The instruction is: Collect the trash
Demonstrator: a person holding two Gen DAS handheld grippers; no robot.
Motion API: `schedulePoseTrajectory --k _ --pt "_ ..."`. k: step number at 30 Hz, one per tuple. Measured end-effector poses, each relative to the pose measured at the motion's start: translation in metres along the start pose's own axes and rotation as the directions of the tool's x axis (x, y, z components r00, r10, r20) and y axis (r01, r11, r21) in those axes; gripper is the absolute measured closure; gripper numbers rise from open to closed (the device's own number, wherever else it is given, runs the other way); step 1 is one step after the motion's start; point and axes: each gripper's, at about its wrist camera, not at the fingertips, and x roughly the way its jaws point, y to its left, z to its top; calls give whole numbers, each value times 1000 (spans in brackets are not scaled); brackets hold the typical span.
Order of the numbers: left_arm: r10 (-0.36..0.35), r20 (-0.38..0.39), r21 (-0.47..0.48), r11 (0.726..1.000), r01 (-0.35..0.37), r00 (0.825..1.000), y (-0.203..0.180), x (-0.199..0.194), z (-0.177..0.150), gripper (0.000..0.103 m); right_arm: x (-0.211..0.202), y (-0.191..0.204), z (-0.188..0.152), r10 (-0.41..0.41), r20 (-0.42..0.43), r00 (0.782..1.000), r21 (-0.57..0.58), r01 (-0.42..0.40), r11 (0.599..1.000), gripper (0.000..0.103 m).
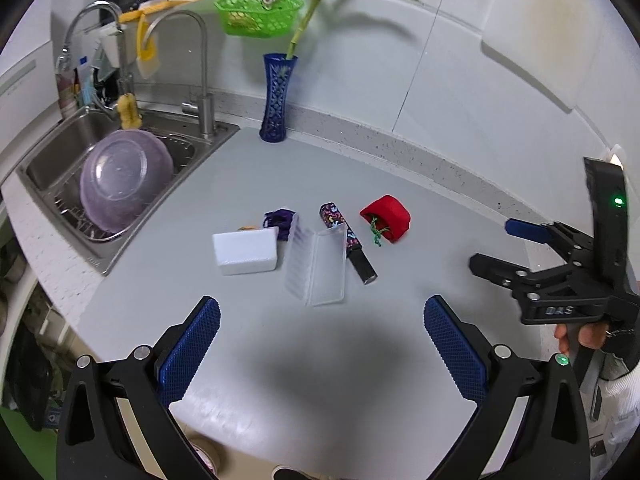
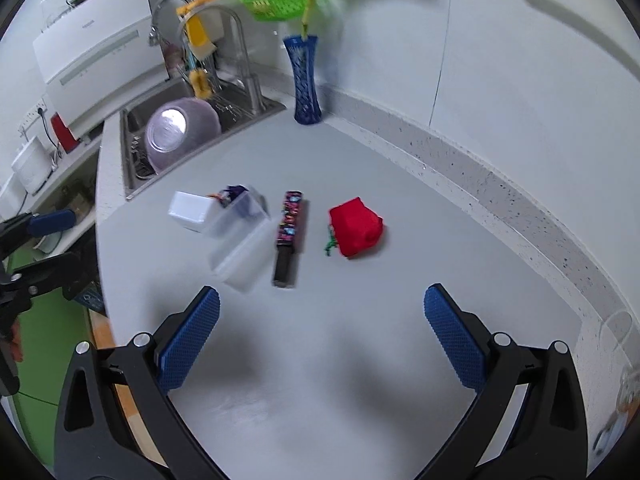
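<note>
- On the grey worktop lay a small cluster of items, all clear of both grippers.
- A white block sat at the left of the cluster, just beside an open clear box.
- A purple tangle lay behind the block and the box, partly hidden by them; whether it touched them could not be told.
- A dark patterned stick lay right of the box, close along its edge.
- A red pouch with a green cord sat right of the stick, apart from it.
- The left hand-held gripper hovered low over bare worktop in front of the box, its jaws spread wide with nothing between them.
- The right hand-held gripper hung over the worktop in front of the stick and pouch, its jaws likewise wide apart and empty.
- In the left wrist view the right one appeared at the far right, held above the worktop edge, its blue fingers parted.
- In the right wrist view the same cluster showed with some blur: block, box, stick, pouch.
- A blue vase holding a green stalk stood at the back against the wall, well apart from the cluster.
- A sink sat at the left with a purple bowl tilted in its rack.
- A green basket hung on the wall above the vase.
</note>
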Motion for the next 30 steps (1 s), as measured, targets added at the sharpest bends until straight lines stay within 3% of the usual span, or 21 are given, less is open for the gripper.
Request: schedulePoseTrajectory --k 9,17,18,19,21,25,30 --pt "19 -57 -30 999 -21 998 0 50 15 5 82 -27 31 11 -100 995 -66 -17 998 3" --pt "35 -85 -66 997 -41 996 9 67 18 5 144 -37 50 23 -179 984 -121 -46 992 4" --pt "35 -88 -72 997 -42 996 11 69 18 5 148 -37 50 25 -184 983 -127 -49 991 9" --pt "36 -90 -74 996 -43 995 12 71 18 5 153 -36 51 27 -192 981 -136 -54 989 25" --pt "40 -96 -79 996 -48 995 13 74 18 5 158 -37 52 19 -202 979 -146 -49 988 42" --pt "32 -109 -92 995 -43 994 18 81 18 5 162 -36 52 14 -220 975 -173 -54 983 73" --pt "16 -129 -108 994 -30 992 23 93 17 5 142 -41 55 31 -172 985 -147 -57 988 86"
